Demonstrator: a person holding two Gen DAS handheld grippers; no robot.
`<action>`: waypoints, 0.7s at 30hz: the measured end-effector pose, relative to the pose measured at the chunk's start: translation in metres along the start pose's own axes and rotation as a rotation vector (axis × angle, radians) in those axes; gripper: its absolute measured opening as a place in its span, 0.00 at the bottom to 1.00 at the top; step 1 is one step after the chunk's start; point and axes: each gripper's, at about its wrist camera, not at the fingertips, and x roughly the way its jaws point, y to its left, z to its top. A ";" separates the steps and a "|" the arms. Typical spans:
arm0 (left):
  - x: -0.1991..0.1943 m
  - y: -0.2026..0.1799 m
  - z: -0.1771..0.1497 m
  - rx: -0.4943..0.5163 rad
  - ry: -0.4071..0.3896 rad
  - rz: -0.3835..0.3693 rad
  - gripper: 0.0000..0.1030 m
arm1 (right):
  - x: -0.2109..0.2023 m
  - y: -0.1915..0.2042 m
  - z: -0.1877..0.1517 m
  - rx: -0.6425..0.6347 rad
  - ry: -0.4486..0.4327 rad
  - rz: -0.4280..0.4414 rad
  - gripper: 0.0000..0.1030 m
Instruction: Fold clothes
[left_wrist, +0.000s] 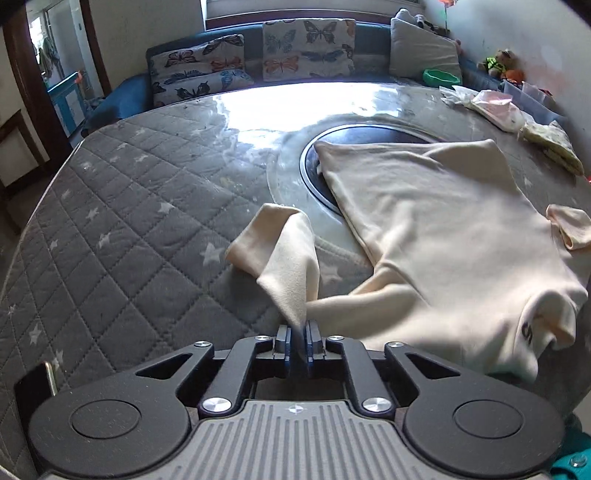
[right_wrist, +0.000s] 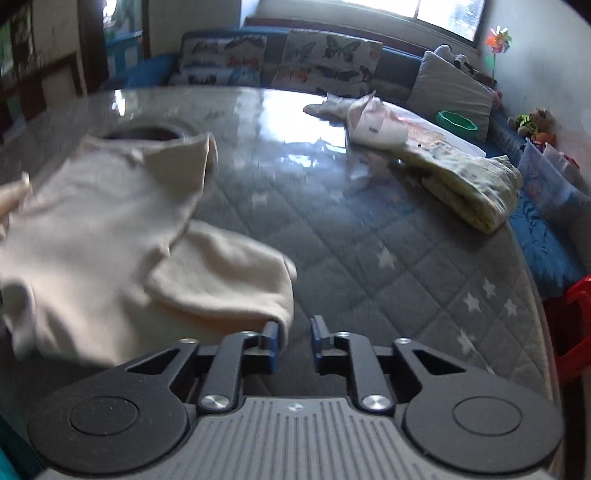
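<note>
Looking thru the left wrist view, the left gripper (left_wrist: 299, 334) has its jaws nearly together w/ a lifted fold of the cream knit sweater's sleeve (left_wrist: 284, 258) pinched between the blue pads, so it reads as clamped on that cloth. The cream sweater (left_wrist: 443, 236) itself lies spread on the grey quilted star-print table cover (left_wrist: 110, 221), its far hem draped over a dark round recess (left_wrist: 314, 173) in the glossy middle. Right wrist view, blurred: the right gripper (right_wrist: 293, 332) shows a clear gap between its pads; the other sleeve's edge (right_wrist: 251, 288) sits against the left pad but isn't squeezed, so nothing is held. A folded yellow-patterned cloth (right_wrist: 472, 188) and pale pink garments (right_wrist: 373, 125) sit well apart at the far right. Risk, as a judgement: the left pinch is thin & near the pad tips, so a quick pull could slip the sleeve out; w/ only one side held, the fold may skew, and dragging could bunch the hem into the recess.
</note>
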 end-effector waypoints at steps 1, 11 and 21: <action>-0.005 0.001 -0.002 0.006 -0.012 -0.001 0.16 | -0.004 0.000 -0.006 -0.018 0.008 0.004 0.29; -0.033 0.011 -0.003 0.007 -0.085 -0.026 0.44 | -0.042 0.004 -0.023 -0.145 -0.012 0.080 0.49; -0.050 -0.046 -0.002 0.179 -0.186 -0.241 0.37 | -0.062 0.031 -0.015 -0.202 -0.113 0.084 0.44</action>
